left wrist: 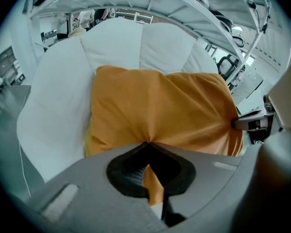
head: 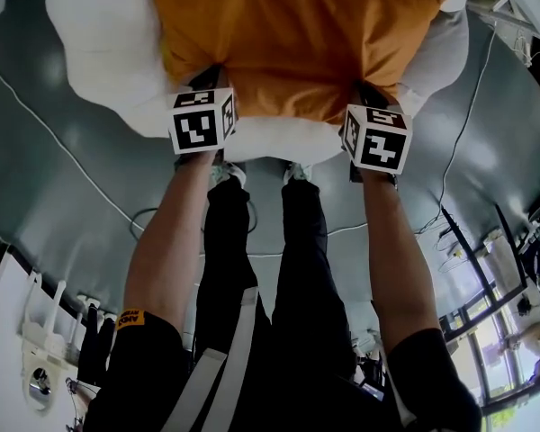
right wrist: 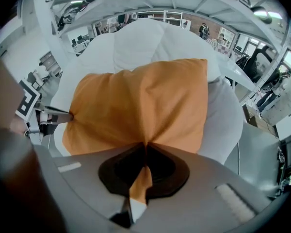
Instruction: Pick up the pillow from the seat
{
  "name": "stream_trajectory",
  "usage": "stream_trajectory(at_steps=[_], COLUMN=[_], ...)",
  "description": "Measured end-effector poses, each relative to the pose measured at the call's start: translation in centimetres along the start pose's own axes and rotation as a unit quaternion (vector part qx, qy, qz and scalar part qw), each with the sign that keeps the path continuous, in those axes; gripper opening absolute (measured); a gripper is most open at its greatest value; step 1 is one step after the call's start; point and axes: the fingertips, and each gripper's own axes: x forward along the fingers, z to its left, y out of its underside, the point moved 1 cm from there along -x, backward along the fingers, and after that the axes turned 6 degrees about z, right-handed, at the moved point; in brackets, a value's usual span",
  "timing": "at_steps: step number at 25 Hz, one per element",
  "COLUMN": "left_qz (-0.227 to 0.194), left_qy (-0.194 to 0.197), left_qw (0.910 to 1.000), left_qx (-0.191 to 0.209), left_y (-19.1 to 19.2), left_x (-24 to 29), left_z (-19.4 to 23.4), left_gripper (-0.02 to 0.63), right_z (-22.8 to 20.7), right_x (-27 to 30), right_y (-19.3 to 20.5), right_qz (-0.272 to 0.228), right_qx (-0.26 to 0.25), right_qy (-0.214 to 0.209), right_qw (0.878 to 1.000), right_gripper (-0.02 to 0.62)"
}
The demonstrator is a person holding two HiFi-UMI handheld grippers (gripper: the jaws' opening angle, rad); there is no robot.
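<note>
Left gripper (left wrist: 148, 143): jaws closed together, pinching a fold of orange cloth. Right gripper (right wrist: 145, 143): the same, clamped on its own fold. Both folds belong to the near edge of the pillow (head: 288, 43), which lies ahead of the jaws on the white seat (head: 90, 52). That edge runs from one gripper to the other, so neither is nearer. Both forearms (head: 166, 250) reach forward side by side, with the grippers pitched steeply down.
</note>
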Motion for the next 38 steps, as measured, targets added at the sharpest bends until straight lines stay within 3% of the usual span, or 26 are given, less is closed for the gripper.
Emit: stream_trajectory(at_steps=[13,21,38], left_qz=[-0.046,-0.058,-0.129], left_qy=[-0.009,-0.011,-0.023], left_qw=[0.9986,0.9978,0.9911], left_qx=[-0.026,-0.028,-0.021], left_y=[-1.8,-1.0,-2.2], left_x=[-11.5,-20.2,-39.8], left_z=[-1.2,-3.3,-11.4], left_gripper=[0.003,0.003,0.005], right_z=[1.8,3.0,1.9], right_x=[-9.4,-17.3,-37.5], right_y=[-1.1,0.0,0.2], right_qz=[-0.028,-0.040,-0.116], right_qx=[0.016,0.012,-0.019], right_qy=[-0.023,-0.032,-0.057], right_qw=[0.999,0.999,0.991], right_gripper=[0.012,0.011,0.011])
